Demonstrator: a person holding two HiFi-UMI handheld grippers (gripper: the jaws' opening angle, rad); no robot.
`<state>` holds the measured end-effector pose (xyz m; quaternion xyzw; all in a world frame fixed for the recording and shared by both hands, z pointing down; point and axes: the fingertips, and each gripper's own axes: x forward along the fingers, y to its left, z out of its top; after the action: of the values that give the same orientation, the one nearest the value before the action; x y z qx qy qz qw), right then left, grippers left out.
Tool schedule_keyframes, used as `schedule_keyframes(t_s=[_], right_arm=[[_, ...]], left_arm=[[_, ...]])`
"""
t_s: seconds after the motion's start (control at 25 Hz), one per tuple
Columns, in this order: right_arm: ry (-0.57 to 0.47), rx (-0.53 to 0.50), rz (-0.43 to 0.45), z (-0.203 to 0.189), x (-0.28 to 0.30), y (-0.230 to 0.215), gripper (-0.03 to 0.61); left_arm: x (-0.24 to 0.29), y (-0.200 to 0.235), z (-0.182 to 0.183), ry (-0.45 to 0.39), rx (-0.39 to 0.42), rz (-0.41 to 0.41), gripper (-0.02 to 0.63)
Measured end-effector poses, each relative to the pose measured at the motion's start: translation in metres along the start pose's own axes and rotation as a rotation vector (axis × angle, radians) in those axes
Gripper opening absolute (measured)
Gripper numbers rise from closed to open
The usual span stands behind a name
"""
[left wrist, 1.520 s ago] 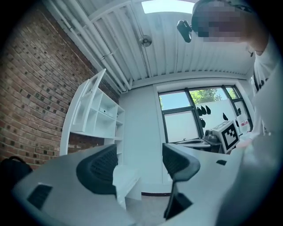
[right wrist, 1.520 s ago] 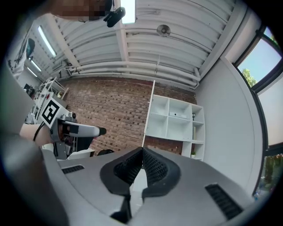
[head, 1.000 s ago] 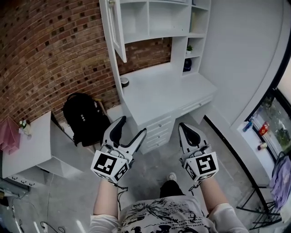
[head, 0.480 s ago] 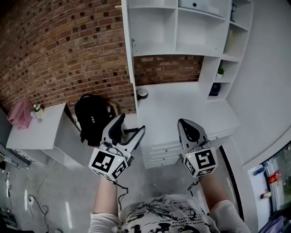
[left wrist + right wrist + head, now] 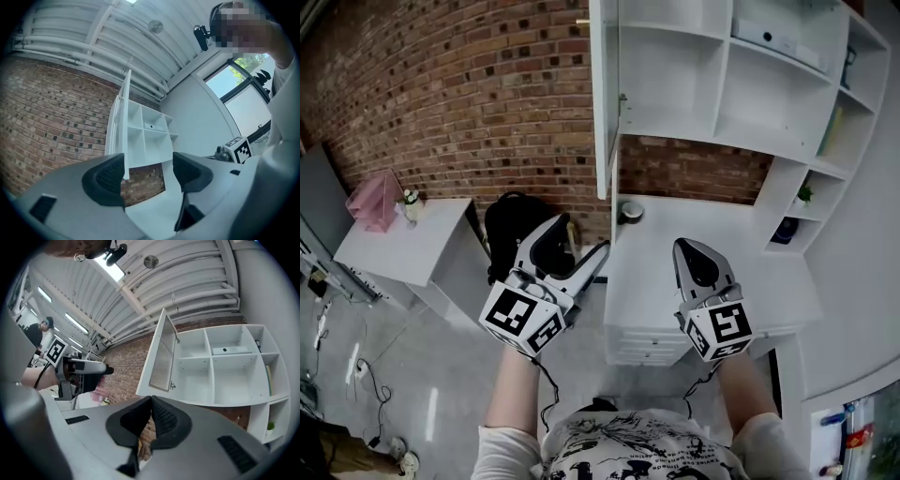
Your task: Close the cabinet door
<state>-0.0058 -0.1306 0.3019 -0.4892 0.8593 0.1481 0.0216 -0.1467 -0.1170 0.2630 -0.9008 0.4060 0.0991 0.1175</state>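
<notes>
A white wall cabinet [image 5: 722, 75] with open shelves hangs above a white desk [image 5: 694, 253]. Its door [image 5: 604, 103] stands swung out toward me, edge-on in the head view; in the right gripper view the door [image 5: 161, 355] shows its panel and a small latch. My left gripper [image 5: 581, 251] is open and empty, below the door's lower corner and apart from it. In the left gripper view the door [image 5: 118, 126] rises above that gripper's [image 5: 147, 174] left pad. My right gripper [image 5: 696, 255] is shut with nothing held, over the desk; in its own view the right gripper [image 5: 149, 420] has its pads pressed together.
A brick wall [image 5: 469, 103] is behind. A black backpack [image 5: 514, 225] sits on the floor left of the desk, next to a grey side table [image 5: 403, 239] with a pink item [image 5: 375, 200]. A small bowl [image 5: 630, 212] rests on the desk. Drawers [image 5: 647, 349] are below.
The view has swung right and up: the cabinet and its door now sit higher and closer over the grippers. Both grippers keep their poses, the left open, the right shut.
</notes>
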Motion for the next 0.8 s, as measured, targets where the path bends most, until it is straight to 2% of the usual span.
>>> schedule_keyframes(t_s=[0.24,0.4,0.52,0.68,0.8], right_arm=[[-0.034,-0.016,0.006,0.017,0.056,-0.003,0.017],[-0.061,-0.037,-0.009,0.032,0.082,-0.004,0.016],[-0.082,-0.056,-0.025,0.042,0.098,-0.01,0.017],[-0.082,-0.077,-0.044,0.064,0.124,-0.011,0.016],[-0.094,-0.083,-0.06,0.068,0.136,-0.01,0.016]], left_arm=[[0.038,0.05,0.038,-0.055,0.034,-0.062,0.319],[0.054,0.08,0.077,-0.127,0.018,-0.134,0.319],[0.073,0.094,0.108,-0.185,-0.015,-0.227,0.319],[0.096,0.129,0.169,-0.267,-0.063,-0.306,0.319],[0.11,0.152,0.201,-0.326,-0.135,-0.374,0.319]])
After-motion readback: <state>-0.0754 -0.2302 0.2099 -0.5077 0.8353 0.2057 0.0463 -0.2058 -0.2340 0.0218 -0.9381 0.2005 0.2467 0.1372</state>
